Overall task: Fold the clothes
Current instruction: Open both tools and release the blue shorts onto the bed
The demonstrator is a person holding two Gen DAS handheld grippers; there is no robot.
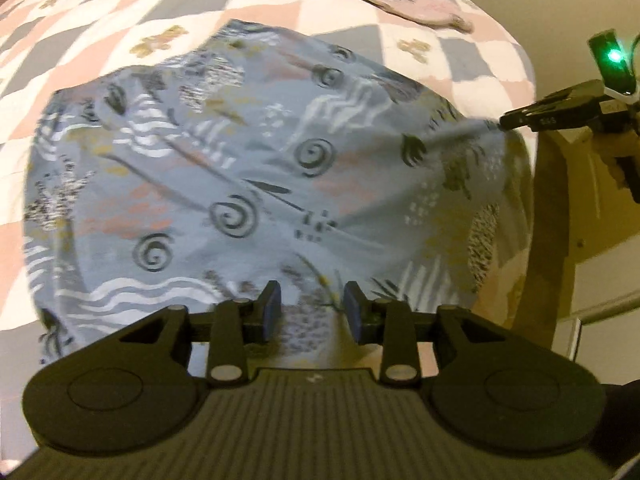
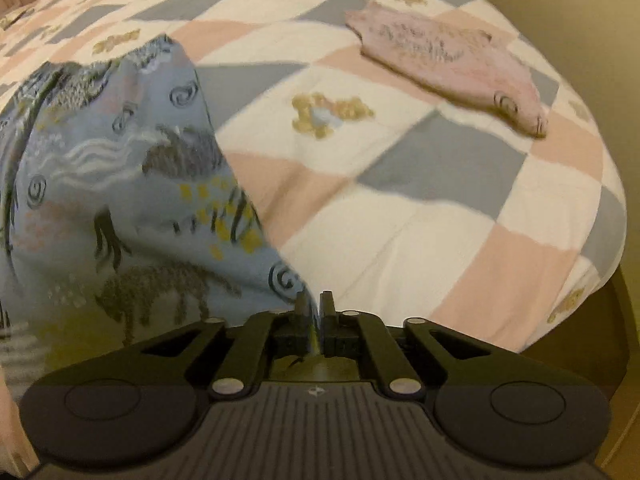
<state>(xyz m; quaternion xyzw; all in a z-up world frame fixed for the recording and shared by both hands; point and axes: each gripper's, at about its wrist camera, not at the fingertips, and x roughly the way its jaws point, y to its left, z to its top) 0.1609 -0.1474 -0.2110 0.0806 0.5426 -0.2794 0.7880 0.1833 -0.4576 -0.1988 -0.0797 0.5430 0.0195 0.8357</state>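
Two garments on the bed (image 2: 400,216): right claw (image 2: 316,308) pinches the blue patterned garment (image 1: 240,168); left claw (image 1: 311,300) gapes empty; pink garment (image 2: 444,60) lies apart.

Your blue patterned garment (image 1: 248,184) is thin, soft, matt cloth with a printed surface. It lies on a quilted checkered bedspread (image 2: 420,216), also matt fabric. The pink garment (image 2: 444,64) looks like slightly fuzzy cloth. Your right gripper (image 2: 316,308) and left gripper (image 1: 312,312) are matt black plastic with small, shiny metal pivot pins, and ribbed housings.
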